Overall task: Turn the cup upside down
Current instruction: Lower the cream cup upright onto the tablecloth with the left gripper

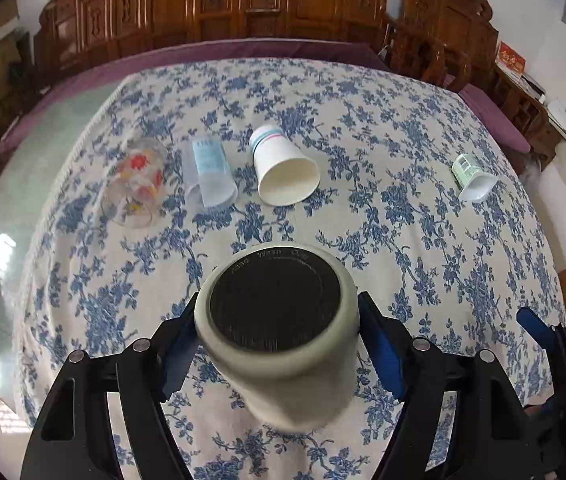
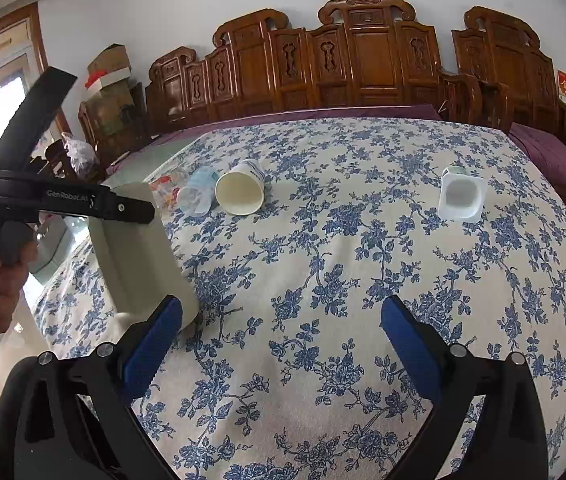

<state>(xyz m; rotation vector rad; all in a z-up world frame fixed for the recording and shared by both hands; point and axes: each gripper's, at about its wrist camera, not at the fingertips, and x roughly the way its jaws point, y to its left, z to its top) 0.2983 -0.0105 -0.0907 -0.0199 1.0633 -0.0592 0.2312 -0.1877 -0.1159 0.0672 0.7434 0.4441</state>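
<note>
A pale grey-green cup is held upside down between the blue pads of my left gripper; its black base faces up and toward the camera. In the right wrist view the same cup stands mouth-down, touching or just above the cloth, with the left gripper clamped near its top. My right gripper is open and empty, low over the floral cloth, just right of the cup.
Lying on their sides on the floral tablecloth are a patterned glass, a clear plastic cup, a white paper cup and a small yoghurt pot. Carved wooden chairs stand behind the table.
</note>
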